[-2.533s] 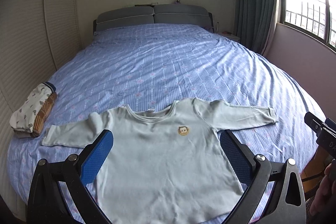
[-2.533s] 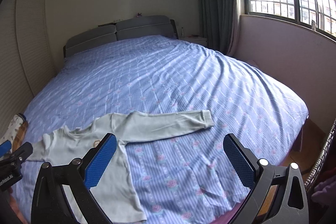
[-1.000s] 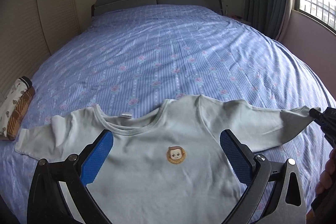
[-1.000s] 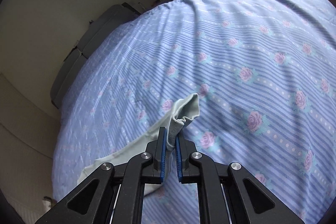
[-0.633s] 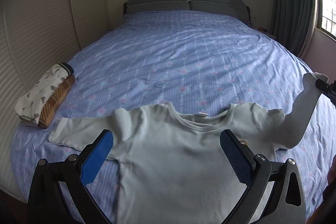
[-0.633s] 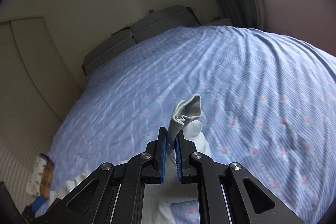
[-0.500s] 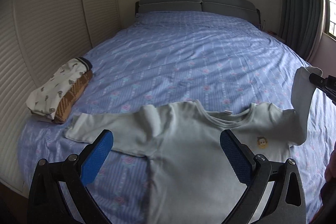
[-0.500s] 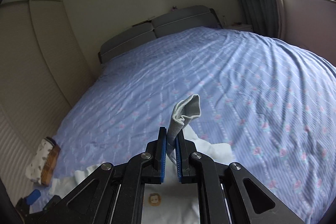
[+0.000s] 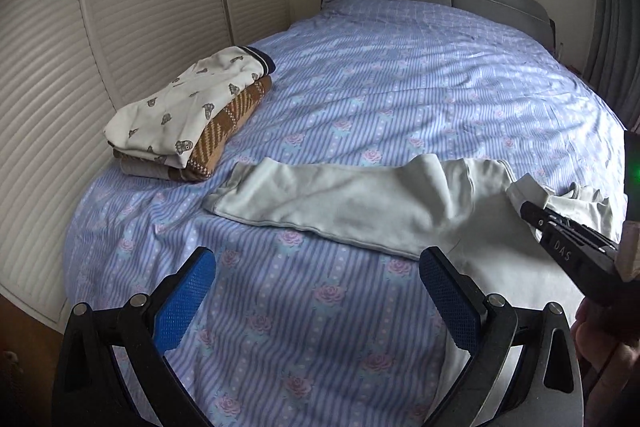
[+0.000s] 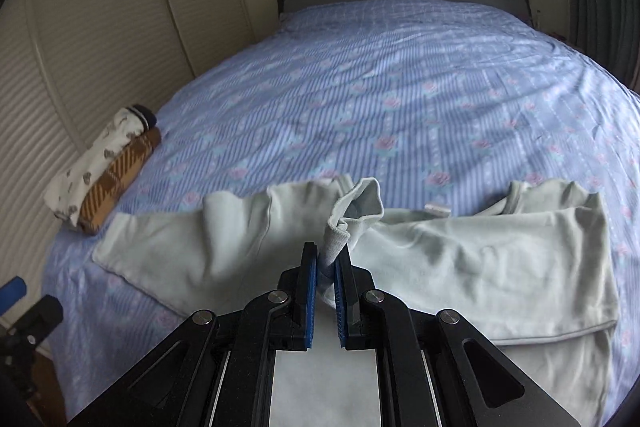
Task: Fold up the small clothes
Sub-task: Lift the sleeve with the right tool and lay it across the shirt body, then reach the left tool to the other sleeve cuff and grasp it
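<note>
Right wrist view: right tongs (image 10: 328, 277) clamped on sleeve cuff (image 10: 354, 207), folding it across pale shirt (image 10: 460, 255) on bed (image 10: 400, 87). Left tongs (image 9: 316, 291) apart, empty. Next: lay cuff flat, release.

Legible text, one item: white capitals "DAS" on the black body of the right hand-held gripper (image 9: 536, 217), seen at the right edge of the left wrist view; no other label, brand, number or sign can be read.
</note>
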`<state>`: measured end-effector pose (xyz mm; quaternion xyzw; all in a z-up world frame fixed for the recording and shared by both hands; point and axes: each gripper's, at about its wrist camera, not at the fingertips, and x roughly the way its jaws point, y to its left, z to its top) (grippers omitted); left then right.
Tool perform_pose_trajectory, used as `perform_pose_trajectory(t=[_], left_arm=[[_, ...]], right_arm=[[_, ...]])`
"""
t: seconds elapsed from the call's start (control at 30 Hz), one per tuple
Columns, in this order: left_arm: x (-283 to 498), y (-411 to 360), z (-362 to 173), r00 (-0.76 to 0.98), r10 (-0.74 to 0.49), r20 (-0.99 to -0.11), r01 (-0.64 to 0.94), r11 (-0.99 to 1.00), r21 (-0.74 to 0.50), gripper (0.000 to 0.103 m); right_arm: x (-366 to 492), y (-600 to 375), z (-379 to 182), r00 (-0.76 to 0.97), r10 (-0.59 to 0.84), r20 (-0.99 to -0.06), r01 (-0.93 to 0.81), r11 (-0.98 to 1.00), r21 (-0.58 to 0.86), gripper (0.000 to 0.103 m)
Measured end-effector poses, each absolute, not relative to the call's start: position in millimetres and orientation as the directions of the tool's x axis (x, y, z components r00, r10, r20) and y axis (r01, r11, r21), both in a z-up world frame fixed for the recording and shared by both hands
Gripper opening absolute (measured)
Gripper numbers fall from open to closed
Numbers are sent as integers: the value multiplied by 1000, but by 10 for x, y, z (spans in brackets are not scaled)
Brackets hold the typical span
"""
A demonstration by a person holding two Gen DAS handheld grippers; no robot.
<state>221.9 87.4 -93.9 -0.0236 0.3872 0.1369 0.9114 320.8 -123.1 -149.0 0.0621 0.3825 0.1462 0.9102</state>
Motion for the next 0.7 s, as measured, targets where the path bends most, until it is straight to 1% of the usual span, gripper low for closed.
perform_pose_trajectory(t=[0.13,0.2,0.23,0.27,0.3,0.33,0.37,0.43,0.57,0.7], left_arm=[[2219,870,-998,659,232,-716,-267,961,66,103],[2237,843,-1034,655,229,-720,-261,963,68,103],[2244,822,-1047,654,227,-721,-259,964,68,103],[2246,803,-1061,653,224,-723,-256,964,68,103],[2251,787,-1072,653,221,-724,-252,965,68,103],[2257,764,-1081,653,218,-725,-248,966,67,103],[2262,740,-1089,654,215,-725,-244,968,67,103],[2274,688,-1100,657,209,-724,-236,969,66,103],[2323,563,-1127,660,196,-725,-217,974,66,103],[2356,469,-1121,668,188,-720,-197,978,73,103]], right_arm=[[3205,-1160,-1625,636,332,-696,-240,943,231,11],[3190,-1200,-1648,626,359,-692,-245,933,262,12],[3184,-1219,-1650,620,379,-687,-250,926,285,15],[3168,-1257,-1639,618,395,-680,-253,918,304,20],[3148,-1298,-1616,622,403,-672,-252,915,315,23],[3121,-1342,-1584,629,404,-664,-248,914,321,28],[3089,-1383,-1545,639,405,-654,-245,913,326,31],[3009,-1517,-1454,659,409,-631,-243,910,336,32],[2914,-1755,-1365,691,386,-611,-215,917,336,37],[2986,-1859,-1421,675,375,-636,-175,918,356,37]])
